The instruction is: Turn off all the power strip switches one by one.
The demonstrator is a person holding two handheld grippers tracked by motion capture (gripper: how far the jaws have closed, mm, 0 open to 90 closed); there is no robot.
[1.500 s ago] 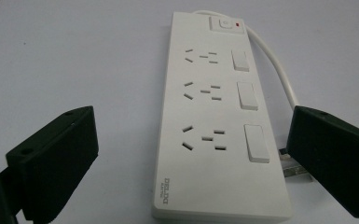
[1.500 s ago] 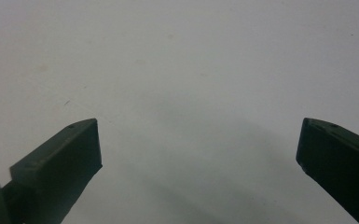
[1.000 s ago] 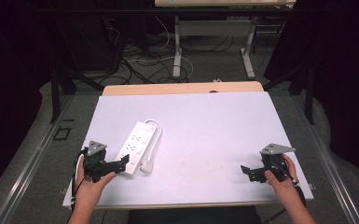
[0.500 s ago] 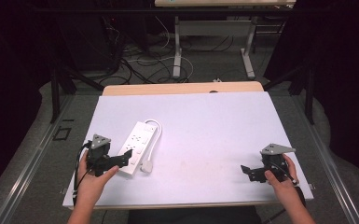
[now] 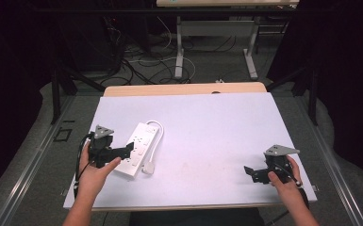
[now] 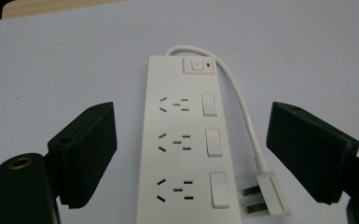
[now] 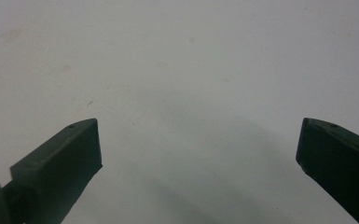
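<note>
1. Since the earlier frame, our left gripper (image 5: 125, 151) has lifted and crept toward the power strip (image 5: 139, 148), and its jaws have just been closing a little; they stand wide, one on each side of the strip in the left gripper view, with no pad pressing on it. Our right gripper (image 5: 253, 173) has kept its place.
2. We find the power strip (image 6: 186, 144) lying flat on the left part of the white table (image 5: 207, 127), sockets up, its short cord (image 6: 242, 112) looping from the far end back along one side to the plug (image 6: 265, 196), which rests just beside the near end.
3. We judge the work barely begun: the strip is lined up between the jaws but not gripped, and the plug is in no socket and untouched.
4. What seems left for us is the grasp itself, then whatever handling follows.
5. Our right gripper (image 7: 198, 140) hangs wide over bare table near the right front corner, holding nothing.
6. For room, the strip sits near the table's left edge and front edge, so we would be wary of pushing it that way; the centre and far half give us free space.
</note>
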